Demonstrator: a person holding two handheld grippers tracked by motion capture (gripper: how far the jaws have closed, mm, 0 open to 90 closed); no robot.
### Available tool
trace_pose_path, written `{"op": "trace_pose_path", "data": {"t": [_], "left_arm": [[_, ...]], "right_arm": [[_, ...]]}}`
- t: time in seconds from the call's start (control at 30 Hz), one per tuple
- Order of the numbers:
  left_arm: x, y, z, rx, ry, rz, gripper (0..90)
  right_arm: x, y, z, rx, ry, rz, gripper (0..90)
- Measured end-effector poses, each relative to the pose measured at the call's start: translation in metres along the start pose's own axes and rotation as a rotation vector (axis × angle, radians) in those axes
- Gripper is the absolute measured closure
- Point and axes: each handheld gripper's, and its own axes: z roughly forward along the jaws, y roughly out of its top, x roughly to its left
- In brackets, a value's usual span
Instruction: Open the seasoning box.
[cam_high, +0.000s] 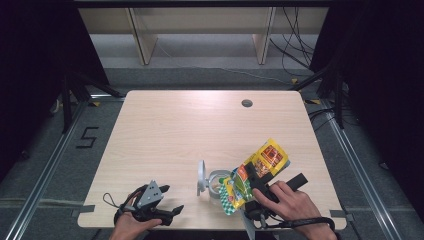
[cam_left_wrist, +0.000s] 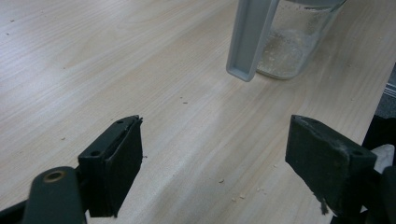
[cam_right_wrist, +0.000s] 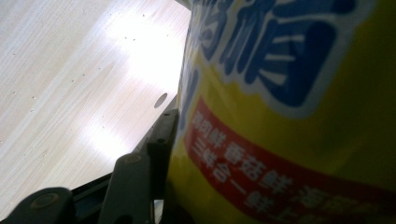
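Pouring from the bag (cam_high: 256, 175), clamped in our right gripper (cam_high: 255, 181) and tilted over the jar (cam_high: 218, 183), we should tip slowly. Our left gripper (cam_high: 167, 212) rests agape, holding nothing; it could steady that jar.

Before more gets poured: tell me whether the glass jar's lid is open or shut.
Open. The grey lid stands flipped up beside the glass jar, whose mouth is uncovered below the tilted snack bag.
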Motion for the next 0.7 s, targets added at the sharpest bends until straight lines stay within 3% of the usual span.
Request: {"op": "trace_pose_path", "data": {"t": [0.03, 0.07, 0.1, 0.2, 0.3, 0.37, 0.43, 0.47, 0.5, 0.63, 0.7], "left_arm": [[-0.0018, -0.0002, 0.0014, -0.015, -0.001, -0.029, 18.3], [-0.0008, -0.0002, 0.0006, 0.0, 0.001, -0.009, 18.2], [-0.0024, -0.0007, 0.002, -0.019, 0.001, -0.026, 18.3], [-0.0011, -0.0005, 0.0006, -0.003, 0.005, -0.016, 18.3], [-0.001, -0.0007, 0.001, 0.006, -0.003, -0.014, 18.3], [-0.0004, -0.0005, 0.0009, 0.005, 0.012, -0.007, 18.3], [-0.001, -0.0005, 0.0016, 0.001, -0.001, -0.016, 18.3], [-0.0008, -0.001, 0.0016, 0.003, 0.014, -0.006, 18.3], [-0.0018, -0.0011, 0.0024, -0.013, 0.003, -0.022, 18.3], [0.0004, -0.0005, 0.0006, 0.018, 0.007, 0.001, 18.3], [-0.0018, -0.0009, 0.0023, -0.02, 0.001, -0.022, 18.3]], "right_arm": [[0.0013, 0.0009, -0.0002, 0.006, -0.008, 0.013, 54.3], [0.0015, 0.0011, 0.0003, 0.006, -0.002, 0.009, 54.3], [0.0005, 0.0002, 0.0011, -0.005, 0.0, 0.007, 54.3], [-0.0024, -0.002, 0.0008, -0.008, 0.023, 0.018, 54.3], [0.0001, -0.0022, 0.0002, 0.012, 0.033, 0.064, 54.4], [-0.0001, -0.0038, -0.0001, 0.004, 0.034, 0.064, 54.4], [-0.0009, -0.0054, -0.0004, 0.003, 0.035, 0.054, 54.4], [-0.0005, -0.0061, -0.0005, 0.005, 0.034, 0.062, 54.4], [0.0006, -0.006, -0.0009, 0.015, 0.038, 0.078, 54.4], [-0.0008, -0.0074, -0.0004, 0.001, 0.045, 0.055, 54.4], [0.0004, -0.0068, -0.0019, 0.012, 0.046, 0.076, 54.4]]}}
